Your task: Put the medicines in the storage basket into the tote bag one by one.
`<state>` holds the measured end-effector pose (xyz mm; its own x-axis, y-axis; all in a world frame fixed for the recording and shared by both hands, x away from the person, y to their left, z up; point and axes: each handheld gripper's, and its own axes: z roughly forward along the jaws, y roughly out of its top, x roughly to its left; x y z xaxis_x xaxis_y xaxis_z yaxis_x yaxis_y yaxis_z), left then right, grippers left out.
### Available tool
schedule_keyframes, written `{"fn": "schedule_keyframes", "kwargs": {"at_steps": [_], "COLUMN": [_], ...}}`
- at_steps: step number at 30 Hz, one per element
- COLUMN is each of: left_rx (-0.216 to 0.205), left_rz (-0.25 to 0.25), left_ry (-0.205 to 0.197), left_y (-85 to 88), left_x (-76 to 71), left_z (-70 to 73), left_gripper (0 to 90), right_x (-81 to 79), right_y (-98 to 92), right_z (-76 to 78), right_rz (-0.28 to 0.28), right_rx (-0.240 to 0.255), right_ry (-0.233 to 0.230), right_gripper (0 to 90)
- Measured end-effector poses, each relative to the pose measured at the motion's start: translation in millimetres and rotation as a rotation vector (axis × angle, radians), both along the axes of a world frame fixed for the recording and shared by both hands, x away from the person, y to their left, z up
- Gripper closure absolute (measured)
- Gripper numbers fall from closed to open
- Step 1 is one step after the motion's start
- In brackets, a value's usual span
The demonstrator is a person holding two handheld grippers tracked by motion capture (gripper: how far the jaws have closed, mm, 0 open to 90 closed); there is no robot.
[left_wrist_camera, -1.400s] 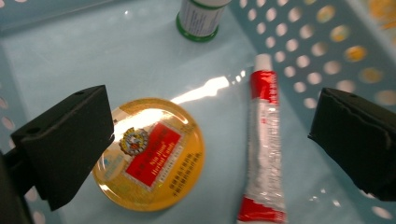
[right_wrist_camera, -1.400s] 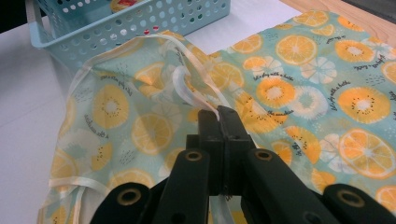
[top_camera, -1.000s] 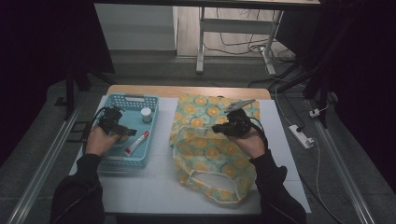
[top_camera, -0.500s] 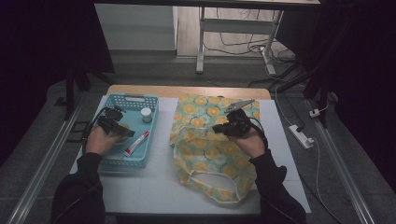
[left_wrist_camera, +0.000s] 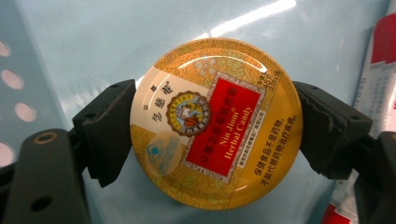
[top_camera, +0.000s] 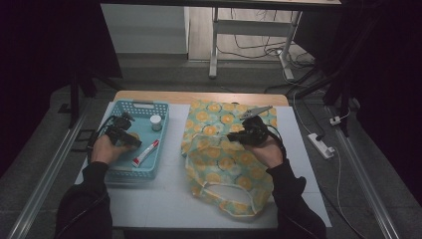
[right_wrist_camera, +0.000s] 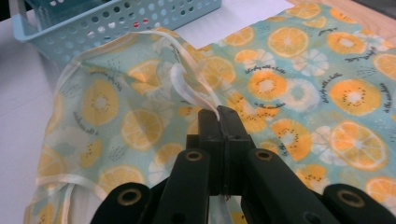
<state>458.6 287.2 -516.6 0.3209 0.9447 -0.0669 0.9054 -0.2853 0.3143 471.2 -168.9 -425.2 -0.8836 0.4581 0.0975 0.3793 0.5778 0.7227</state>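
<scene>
Closing: left gripper (left_wrist_camera: 215, 135), jaws just drawn in on either side of the candy tin (left_wrist_camera: 215, 122); pads at the tin's two edges, appearing to touch it, so gripping the tin.
Candy tin: round, yellow with a red label, lying flat on the floor of the blue basket (top_camera: 115, 169), lid facing the left gripper view.
Left gripper, high view: over the left half of the basket (top_camera: 124, 137), held by the left hand (top_camera: 104, 149), pointing down into the basket.
Tube: red and white (top_camera: 145, 153), lying slanted in the basket, just beside the left gripper; a red and white edge also at the right border of the left gripper view (left_wrist_camera: 380, 84).
Small jar: white-lidded (top_camera: 156, 122), upright near the basket's far wall, apart from the gripper.
Right gripper: clenched tight (right_wrist_camera: 218, 116) on the pale strap (right_wrist_camera: 184, 88) of the fruit-print bag (right_wrist_camera: 289, 88), strap pinched between the jaw tips and rising from the cloth.
Fruit-print bag: spread on the white table (top_camera: 169, 199) to the right of the basket, orange slices on pale green, near edge toward the person.
Right hand: on the bag's middle (top_camera: 266, 149), gripper pointing toward the basket side.
</scene>
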Motion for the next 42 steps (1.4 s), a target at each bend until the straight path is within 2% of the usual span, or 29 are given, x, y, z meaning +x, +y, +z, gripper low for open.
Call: {"fn": "schedule_keyframes", "kwargs": {"at_steps": [7, 9, 15, 22, 25, 27, 32, 35, 42], "left_rx": [-0.063, -0.088, -0.15, -0.196, -0.207, -0.23, -0.236, -0.267, -0.258], "left_rz": [-0.002, -0.003, -0.013, -0.048, -0.061, -0.071, -0.113, -0.136, -0.193], "left_ry": [-0.06, -0.075, -0.119, -0.175, -0.188, -0.194, -0.216, -0.23, -0.247], "left_y": [1.0, 1.2, 0.9, -5.0, -8.5, -11.1, -22.7, -30.3, -48.8], "left_x": [-5.0, -7.3, -15.8, -27.0, -31.7, -34.6, -42.0, -45.9, -55.0], "left_z": [14.3, 18.3, 29.6, 44.1, 49.0, 52.0, 57.3, 59.9, 66.0], "left_gripper": [20.4, 20.4, 20.4, 20.4, 20.4, 20.5, 20.4, 20.4, 20.4], "right_x": [0.4, 0.7, -2.2, -5.0, -5.3, -6.1, -7.2, -6.6, -4.2], "right_y": [-0.6, -1.2, 0.7, 1.9, 0.9, 1.0, 2.8, 3.0, 1.1], "right_z": [-0.1, 0.2, 3.7, 7.5, 9.2, 10.4, 10.7, 9.3, 7.5], "right_rz": [0.004, 0.006, 0.011, 0.012, 0.007, 0.008, 0.012, 0.01, -0.001], "right_rx": [0.003, 0.018, 0.025, 0.032, 0.037, 0.04, 0.04, 0.036, 0.036], "right_ry": [0.002, 0.01, -0.005, -0.023, -0.028, -0.032, -0.036, -0.034, -0.035], "right_gripper": [90.0, 90.0, 90.0, 90.0, 90.0, 90.0, 90.0, 90.0, 90.0]}}
